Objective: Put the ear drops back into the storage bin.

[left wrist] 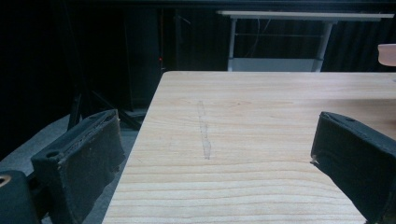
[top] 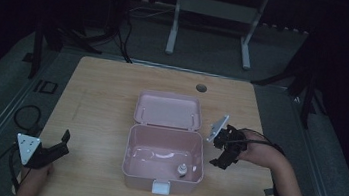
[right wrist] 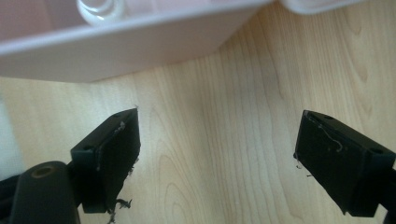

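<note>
A pink box (top: 128,145) stands open at the middle of the wooden table (top: 102,94), its lid (top: 168,110) tipped back. Inside, near the front right corner, sits a small white round item (top: 182,170). My right gripper (top: 219,163) hovers just right of the box, open, with bare wood between its jaws. In the right gripper view the right gripper (right wrist: 219,119) faces the box's pink wall (right wrist: 116,51), and the white item (right wrist: 100,9) peeks over the rim. My left gripper (top: 63,144) rests at the table's front left corner, open and holding nothing. In its own view the left gripper (left wrist: 217,126) frames bare tabletop.
A white latch (top: 161,187) hangs on the box's front wall. A round cable hole (top: 201,87) sits near the table's far edge. Beyond the table stands a white desk frame (top: 213,12). Cables (top: 27,115) lie on the floor at the left.
</note>
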